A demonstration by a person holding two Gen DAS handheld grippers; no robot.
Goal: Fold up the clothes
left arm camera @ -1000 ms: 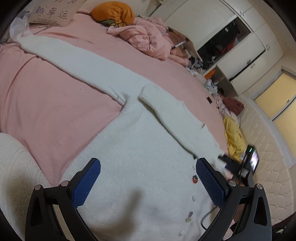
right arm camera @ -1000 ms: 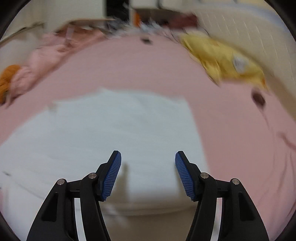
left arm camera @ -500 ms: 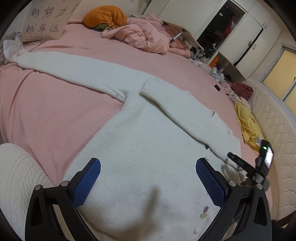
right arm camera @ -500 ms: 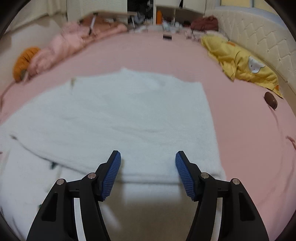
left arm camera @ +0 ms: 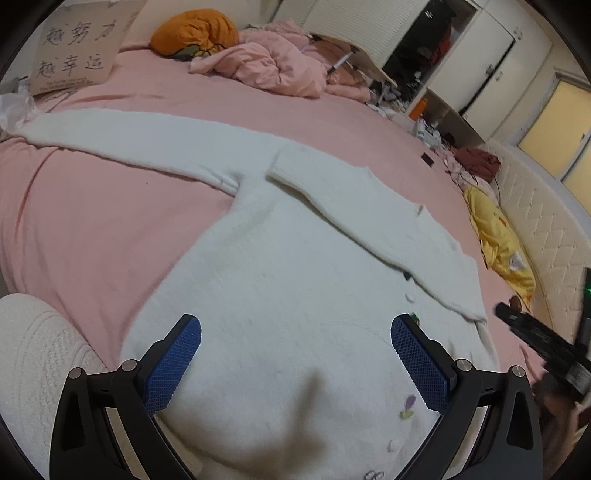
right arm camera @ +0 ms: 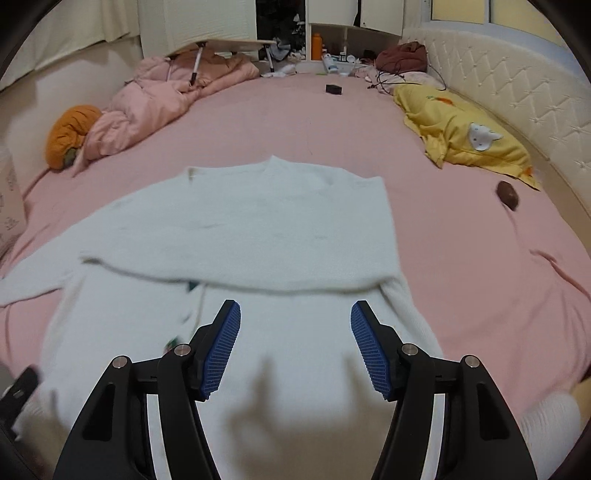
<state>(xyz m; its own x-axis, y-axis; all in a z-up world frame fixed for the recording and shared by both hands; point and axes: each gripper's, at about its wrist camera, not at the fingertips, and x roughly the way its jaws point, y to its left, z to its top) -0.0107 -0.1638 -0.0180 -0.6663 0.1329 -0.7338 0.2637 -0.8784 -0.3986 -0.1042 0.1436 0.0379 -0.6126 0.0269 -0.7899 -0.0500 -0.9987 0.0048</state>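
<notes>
A white fuzzy cardigan (left arm camera: 280, 266) lies flat on the pink bed (left arm camera: 92, 221). One sleeve (left arm camera: 122, 136) stretches out to the far left; the other sleeve (left arm camera: 369, 221) is folded across the chest. My left gripper (left arm camera: 295, 354) is open and empty above the cardigan's lower part. In the right wrist view the cardigan (right arm camera: 251, 229) lies ahead with the folded sleeve across it, and my right gripper (right arm camera: 295, 343) is open and empty above its hem. The right gripper's black body shows at the left wrist view's right edge (left arm camera: 543, 343).
A pink quilt (left arm camera: 273, 66) and an orange cushion (left arm camera: 192, 33) lie at the bed's far side. A yellow blanket (right arm camera: 465, 129) and a small brown object (right arm camera: 508, 195) lie by the padded white headboard (right arm camera: 517, 85). A cardboard sign (left arm camera: 74, 55) stands far left.
Both grippers have drawn back from the cardigan, so more of it shows. The right wrist view has steadied and pulled away from the folded sleeve. Both stay open.
</notes>
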